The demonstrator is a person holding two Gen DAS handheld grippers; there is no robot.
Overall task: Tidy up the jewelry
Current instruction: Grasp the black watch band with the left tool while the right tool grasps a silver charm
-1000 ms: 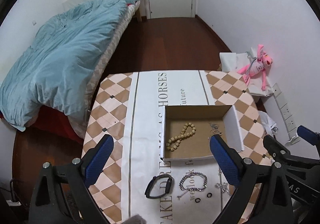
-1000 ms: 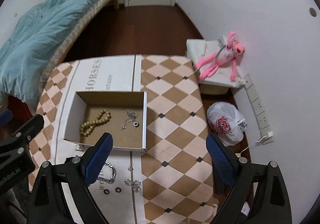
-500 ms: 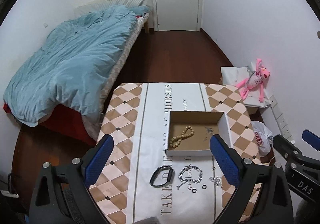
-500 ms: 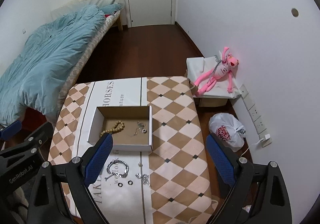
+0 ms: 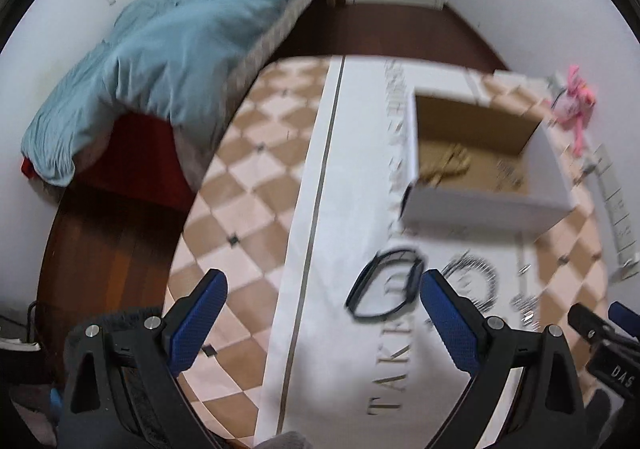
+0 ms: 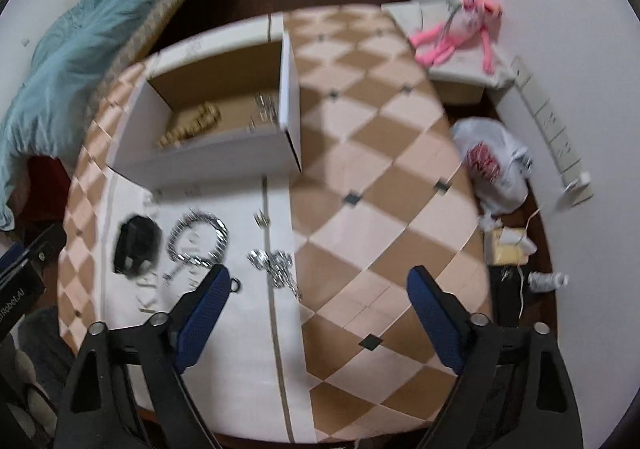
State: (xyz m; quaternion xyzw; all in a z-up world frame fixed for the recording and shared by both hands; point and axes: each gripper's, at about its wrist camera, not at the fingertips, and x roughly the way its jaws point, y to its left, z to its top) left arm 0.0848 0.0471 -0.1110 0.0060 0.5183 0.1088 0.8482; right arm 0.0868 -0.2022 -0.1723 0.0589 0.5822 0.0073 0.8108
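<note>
A white cardboard box (image 5: 480, 205) (image 6: 208, 161) sits on the checkered table and holds a wooden bead bracelet (image 5: 444, 165) (image 6: 192, 125) and small silver pieces (image 6: 264, 109). In front of the box lie a black band (image 5: 384, 285) (image 6: 134, 245), a silver chain bracelet (image 5: 476, 281) (image 6: 196, 235), a silver tangle (image 6: 276, 267) and small rings (image 6: 235, 285). My left gripper (image 5: 324, 309) is open and empty, just left of the black band. My right gripper (image 6: 316, 305) is open and empty, low over the table beside the silver tangle.
A bed with a blue duvet (image 5: 160, 49) stands to the left. A pink plush toy (image 6: 460, 33) lies on a low box by the right wall, with a white plastic bag (image 6: 492, 169) and a power strip (image 6: 556, 129) on the floor.
Both grippers have dropped down close to the table and the jewelry in front of the box; the views are blurred by motion. Both stay open and empty.
</note>
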